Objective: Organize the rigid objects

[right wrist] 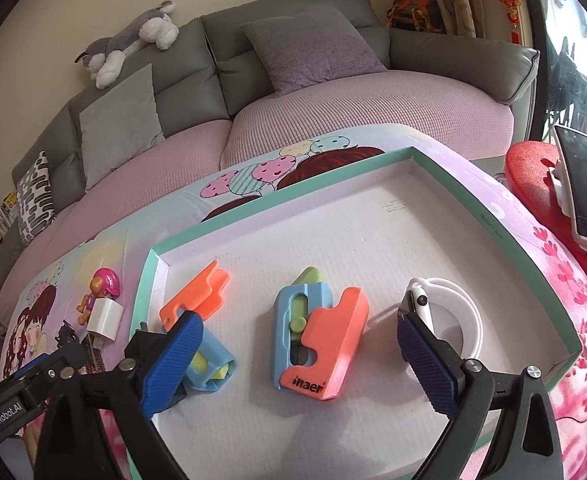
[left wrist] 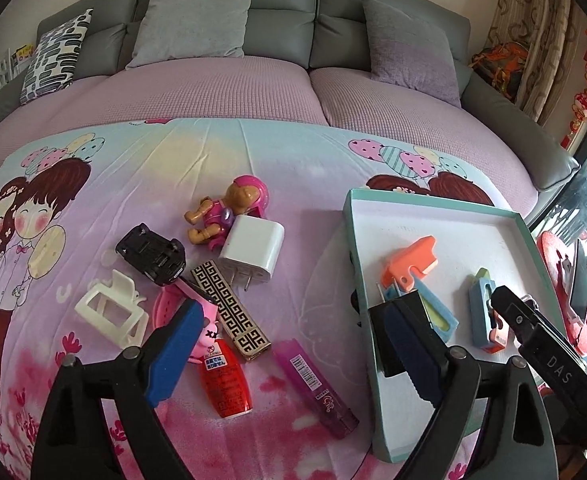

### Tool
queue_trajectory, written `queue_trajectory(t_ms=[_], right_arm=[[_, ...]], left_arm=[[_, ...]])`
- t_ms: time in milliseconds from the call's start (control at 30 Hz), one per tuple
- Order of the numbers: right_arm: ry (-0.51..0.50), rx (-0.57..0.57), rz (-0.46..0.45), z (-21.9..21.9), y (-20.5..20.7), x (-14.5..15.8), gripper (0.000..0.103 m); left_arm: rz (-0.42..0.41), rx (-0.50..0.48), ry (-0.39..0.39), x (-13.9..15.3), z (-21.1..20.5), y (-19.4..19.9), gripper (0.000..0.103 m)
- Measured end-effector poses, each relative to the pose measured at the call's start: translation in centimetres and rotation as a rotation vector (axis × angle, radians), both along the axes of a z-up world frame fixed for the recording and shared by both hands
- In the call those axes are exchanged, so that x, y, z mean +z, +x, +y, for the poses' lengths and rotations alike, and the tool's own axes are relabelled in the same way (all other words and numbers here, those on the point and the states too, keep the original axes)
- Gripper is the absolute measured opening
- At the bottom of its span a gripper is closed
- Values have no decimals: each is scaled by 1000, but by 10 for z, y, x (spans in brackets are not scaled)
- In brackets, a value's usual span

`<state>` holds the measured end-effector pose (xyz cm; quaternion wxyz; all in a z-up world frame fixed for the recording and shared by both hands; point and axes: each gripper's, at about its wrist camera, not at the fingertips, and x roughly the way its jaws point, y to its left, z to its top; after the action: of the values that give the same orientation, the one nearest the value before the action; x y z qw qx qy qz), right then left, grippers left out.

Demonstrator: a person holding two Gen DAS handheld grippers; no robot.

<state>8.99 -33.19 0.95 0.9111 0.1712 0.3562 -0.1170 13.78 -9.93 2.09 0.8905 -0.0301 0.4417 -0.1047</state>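
We're mid-sort: loose items on the blanket [left wrist: 141, 168] go into the teal-rimmed box lid [left wrist: 349, 216]. Already in: two orange/blue toy cutters [right wrist: 317, 340] [right wrist: 197, 292] and a white-strap smartwatch [right wrist: 445, 312]. Our right gripper [right wrist: 297, 344] hovers over the lid, jaws wide, nothing btwn the pads, so we judge a drop-off just done. Our left gripper [left wrist: 289, 344] is also wide & empty, low over the pile w/ a black block [left wrist: 397, 328] beside its right finger. Still out: white charger [left wrist: 253, 250], pink pup figure [left wrist: 229, 212], black clip [left wrist: 151, 254], white hair claw [left wrist: 111, 312], patterned case [left wrist: 231, 314], red bottle [left wrist: 225, 380], purple tube [left wrist: 315, 388]. Next: lower left, straddle one item, prob. the patterned case, then close.
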Motion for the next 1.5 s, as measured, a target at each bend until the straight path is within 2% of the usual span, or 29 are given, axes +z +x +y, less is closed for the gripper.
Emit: queue_trajectory(t_ms=[333, 633, 867, 1033, 1167, 1300, 1500], right_arm=[[-8, -7, -19, 1, -1, 1, 103], [-12, -4, -32, 5, 0, 3, 103], [-41, 29, -38, 19, 4, 5, 103], [-56, 52, -47, 31, 6, 7, 103], [-94, 72, -60, 46, 8, 11, 103], [-140, 108, -85, 67, 10, 22, 103], [-174, 229, -105, 111, 19, 33, 103]], left_arm=[[-22, 103, 17, -7, 19, 4, 102], [-32, 143, 10, -7, 29, 7, 102], [-36, 174, 21, -7, 44, 9, 103], [-41, 191, 1, -4, 58, 10, 103], [-46, 219, -14, -2, 77, 13, 103], [-62, 298, -29, 0, 107, 14, 103], [-51, 412, -62, -3, 152, 16, 103]])
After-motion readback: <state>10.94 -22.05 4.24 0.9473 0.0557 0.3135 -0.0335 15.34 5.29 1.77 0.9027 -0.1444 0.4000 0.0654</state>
